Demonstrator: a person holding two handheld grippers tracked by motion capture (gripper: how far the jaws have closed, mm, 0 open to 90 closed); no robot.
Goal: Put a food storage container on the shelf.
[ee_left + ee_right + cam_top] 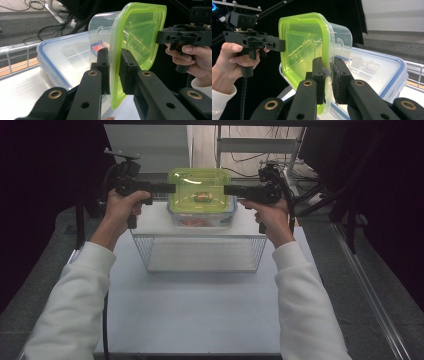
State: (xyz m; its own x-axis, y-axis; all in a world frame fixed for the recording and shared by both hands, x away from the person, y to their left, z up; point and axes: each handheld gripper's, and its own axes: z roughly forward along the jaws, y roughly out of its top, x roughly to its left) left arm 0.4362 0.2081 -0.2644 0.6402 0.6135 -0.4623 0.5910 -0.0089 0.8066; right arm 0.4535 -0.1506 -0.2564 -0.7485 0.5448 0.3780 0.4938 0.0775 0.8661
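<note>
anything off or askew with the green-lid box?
Nothing stands out. The green-lid box is level, lid seated, held at opposite rims by the left gripper and right gripper above the blue-rimmed box. No spill or damage.

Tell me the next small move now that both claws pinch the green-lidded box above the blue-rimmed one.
Probably lift it straight up, level, with both hands together. The left claw and right claw each clamp the rim of the green-lidded box, which sits stacked on the blue-rimmed container; tilting could make it slip.
</note>
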